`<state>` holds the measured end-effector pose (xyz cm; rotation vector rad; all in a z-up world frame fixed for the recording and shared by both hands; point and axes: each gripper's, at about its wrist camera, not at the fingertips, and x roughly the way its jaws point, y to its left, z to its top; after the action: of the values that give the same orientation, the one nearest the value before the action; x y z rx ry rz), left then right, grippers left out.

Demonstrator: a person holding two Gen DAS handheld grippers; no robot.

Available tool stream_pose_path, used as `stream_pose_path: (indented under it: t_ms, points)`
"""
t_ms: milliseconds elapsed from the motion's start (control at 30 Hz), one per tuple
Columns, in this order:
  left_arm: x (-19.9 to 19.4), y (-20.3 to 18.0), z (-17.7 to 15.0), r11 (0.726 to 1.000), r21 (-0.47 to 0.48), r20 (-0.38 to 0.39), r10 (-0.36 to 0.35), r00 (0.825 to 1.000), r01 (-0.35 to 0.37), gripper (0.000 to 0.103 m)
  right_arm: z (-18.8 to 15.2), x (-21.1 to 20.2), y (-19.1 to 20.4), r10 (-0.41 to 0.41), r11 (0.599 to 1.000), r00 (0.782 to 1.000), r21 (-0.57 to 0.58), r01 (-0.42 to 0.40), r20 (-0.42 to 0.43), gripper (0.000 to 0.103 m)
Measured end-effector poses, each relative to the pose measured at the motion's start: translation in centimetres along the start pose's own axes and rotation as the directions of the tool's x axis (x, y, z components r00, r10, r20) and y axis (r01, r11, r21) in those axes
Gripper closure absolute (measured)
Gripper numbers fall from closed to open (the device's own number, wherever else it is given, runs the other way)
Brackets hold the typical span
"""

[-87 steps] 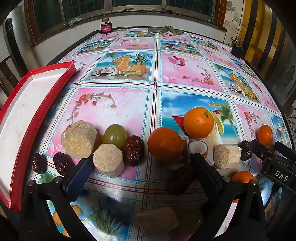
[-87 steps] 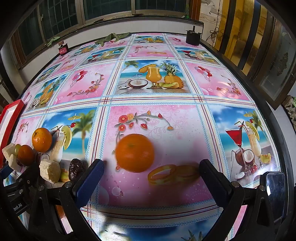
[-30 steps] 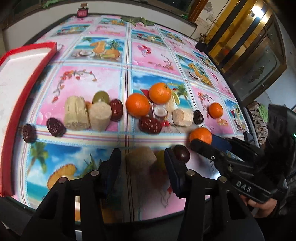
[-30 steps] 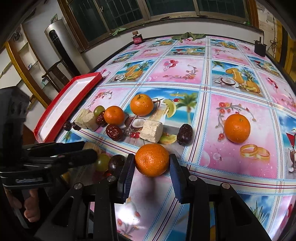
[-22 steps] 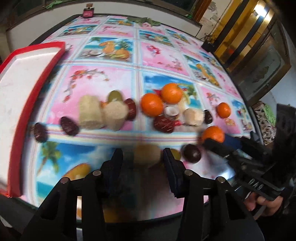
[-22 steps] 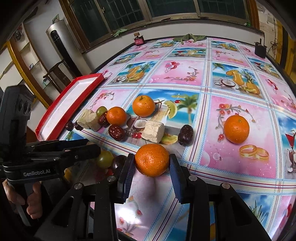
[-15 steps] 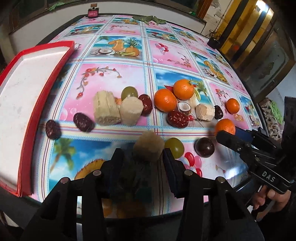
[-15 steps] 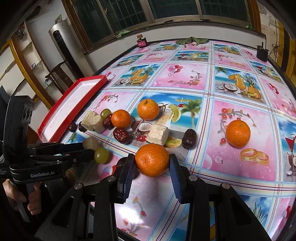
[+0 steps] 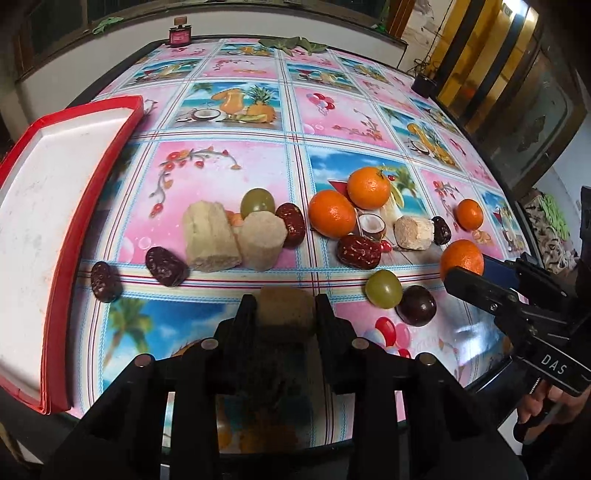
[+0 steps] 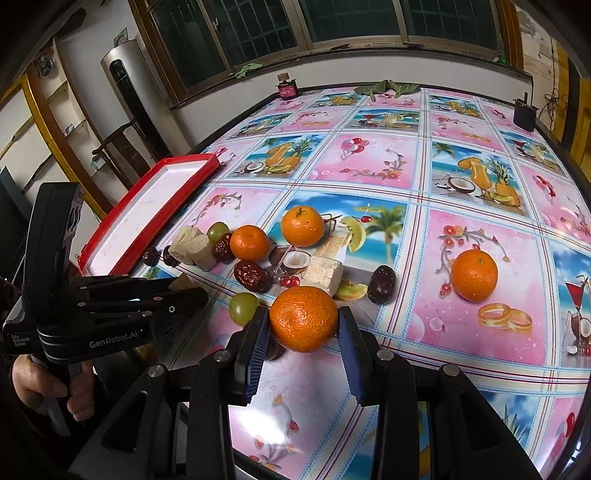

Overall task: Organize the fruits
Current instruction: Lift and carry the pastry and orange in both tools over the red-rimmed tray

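My left gripper (image 9: pixel 285 306) is shut on a tan sugarcane chunk (image 9: pixel 286 308) and holds it above the table's near edge. My right gripper (image 10: pixel 303 325) is shut on an orange (image 10: pixel 303 318), also lifted; it shows at the right of the left wrist view (image 9: pixel 461 260). On the fruit-print tablecloth lie more oranges (image 9: pixel 331 213) (image 9: pixel 368 187) (image 10: pixel 474 274), sugarcane chunks (image 9: pixel 209 236) (image 9: pixel 261 240) (image 9: pixel 413 232), green grapes (image 9: pixel 383 288) (image 9: pixel 258 199), red dates (image 9: pixel 358 251) (image 9: pixel 165 266) and a dark round fruit (image 9: pixel 416 305). A red-rimmed white tray (image 9: pixel 55 206) sits at the left, empty.
A small red bottle (image 9: pixel 180 35) and green leaves (image 9: pixel 291 44) are at the table's far edge. A dark box (image 10: pixel 524 114) stands at the far right corner. A chair (image 10: pixel 122 147) and a tall appliance (image 10: pixel 129 96) stand beyond the tray.
Both grippers closed on their items and lifted them. The left gripper with the sugarcane chunk has drifted left and up; the right holds the orange higher above the table.
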<state>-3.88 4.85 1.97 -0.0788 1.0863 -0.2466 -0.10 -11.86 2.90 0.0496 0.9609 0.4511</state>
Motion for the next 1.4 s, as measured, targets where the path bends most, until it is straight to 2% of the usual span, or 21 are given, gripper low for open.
stream_pose_path:
  t_ms: [367, 633, 833, 1000, 1267, 1400]
  points:
    - [-3.7, 2.6, 0.1, 1.0, -0.019, 0.057, 0.022, 0.998, -0.021, 0.074, 1.3, 0.1, 2.6, 0.036, 0.998, 0.999, -0.058, -0.034, 0.017, 0.065]
    - [-6.5, 7.0, 0.0, 0.993, -0.094, 0.104, 0.08, 0.991, -0.071, 0.074, 3.4, 0.1, 6.1, 0.141, 0.983, 0.99, -0.121, -0.141, -0.002, 0.065]
    - [-7.2, 10.5, -0.4, 0.982, -0.155, 0.106, 0.125, 0.986, -0.108, 0.074, 5.4, 1.1, 9.8, 0.219, 0.955, 0.975, -0.2, -0.221, -0.028, 0.065]
    - [-7.4, 13.5, -0.4, 0.971, -0.2, 0.105, 0.155, 0.982, -0.132, 0.074, 6.5, 3.5, 12.8, 0.289, 0.926, 0.955, -0.234, -0.297, -0.069, 0.065]
    - [-6.8, 19.4, -0.4, 0.943, -0.276, 0.067, 0.21, 0.975, -0.184, 0.074, 6.0, 7.1, 18.6, 0.373, 0.87, 0.917, -0.289, -0.4, -0.145, 0.066]
    - [-6.7, 21.7, -1.0, 0.929, -0.31, 0.051, 0.226, 0.973, -0.199, 0.073, 5.6, 8.9, 21.7, 0.385, 0.844, 0.903, -0.324, -0.428, -0.19, 0.066]
